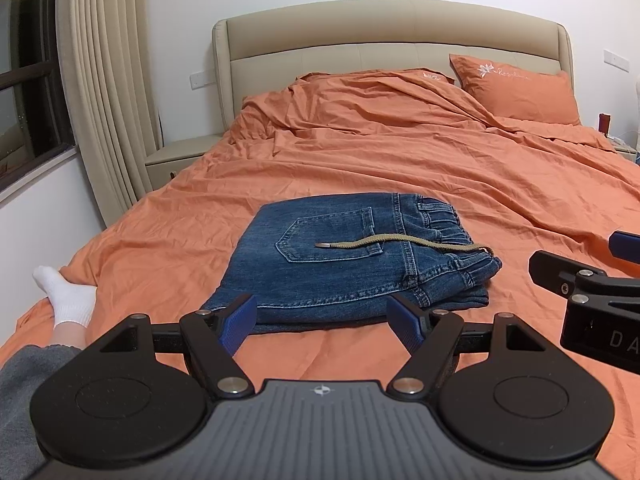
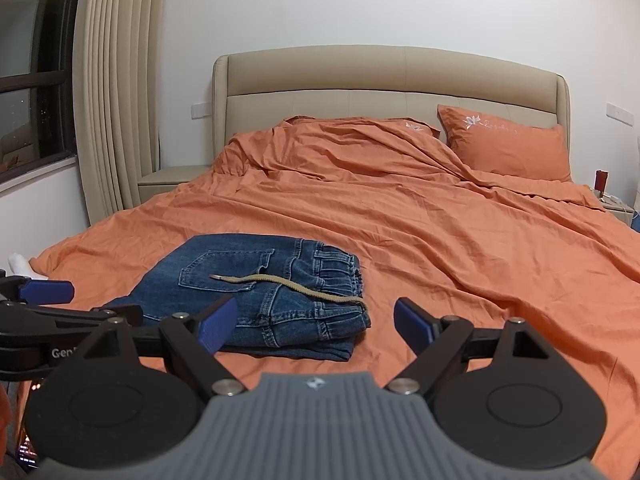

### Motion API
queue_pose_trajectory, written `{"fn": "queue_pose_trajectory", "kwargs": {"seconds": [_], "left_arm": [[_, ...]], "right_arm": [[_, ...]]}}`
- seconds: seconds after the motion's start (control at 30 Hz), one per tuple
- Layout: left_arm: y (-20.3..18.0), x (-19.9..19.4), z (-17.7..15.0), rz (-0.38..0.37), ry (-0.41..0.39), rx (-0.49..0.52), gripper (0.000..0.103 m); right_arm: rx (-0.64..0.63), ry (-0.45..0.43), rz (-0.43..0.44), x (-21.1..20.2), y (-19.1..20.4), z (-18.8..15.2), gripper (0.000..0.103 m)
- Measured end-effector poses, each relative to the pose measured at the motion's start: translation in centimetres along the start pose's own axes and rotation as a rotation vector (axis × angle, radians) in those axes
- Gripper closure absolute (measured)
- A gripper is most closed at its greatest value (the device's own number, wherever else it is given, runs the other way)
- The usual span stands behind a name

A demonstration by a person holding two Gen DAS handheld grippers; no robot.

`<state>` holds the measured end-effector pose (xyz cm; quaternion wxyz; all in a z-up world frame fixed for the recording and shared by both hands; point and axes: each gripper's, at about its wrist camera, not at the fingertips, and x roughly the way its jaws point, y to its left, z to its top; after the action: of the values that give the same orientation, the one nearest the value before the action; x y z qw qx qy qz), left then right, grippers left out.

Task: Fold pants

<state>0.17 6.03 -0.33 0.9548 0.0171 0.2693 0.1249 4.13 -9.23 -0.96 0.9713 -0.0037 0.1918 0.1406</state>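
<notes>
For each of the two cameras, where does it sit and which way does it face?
Left wrist: behind the open left gripper, facing the folded jeans and headboard; a socked foot and the right gripper show.
Right wrist: behind the open right gripper, facing the headboard, jeans ahead-left; left gripper shows.
Shared: jeans, orange bed, pillow.

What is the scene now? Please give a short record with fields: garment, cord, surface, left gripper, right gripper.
garment: jeans, folded into a compact stack, back pocket up
cord: tan drawstring lying loose across the top
surface: bed with orange sheet
left gripper: left gripper open, fingers at the near edge of the jeans, holding nothing
right gripper: right gripper open, holding nothing
</notes>
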Motion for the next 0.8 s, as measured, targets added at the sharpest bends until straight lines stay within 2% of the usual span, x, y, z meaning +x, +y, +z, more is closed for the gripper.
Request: {"fn": "queue_pose_trajectory", "kwargs": {"seconds": [0.8], "left_arm": [[-0.21, -0.46, 0.18, 0.003, -0.015, 0.009, 0.016]], "right_arm": [[0.005, 0.014, -0.009, 0.20, -0.33, -0.05, 0.021]]}}
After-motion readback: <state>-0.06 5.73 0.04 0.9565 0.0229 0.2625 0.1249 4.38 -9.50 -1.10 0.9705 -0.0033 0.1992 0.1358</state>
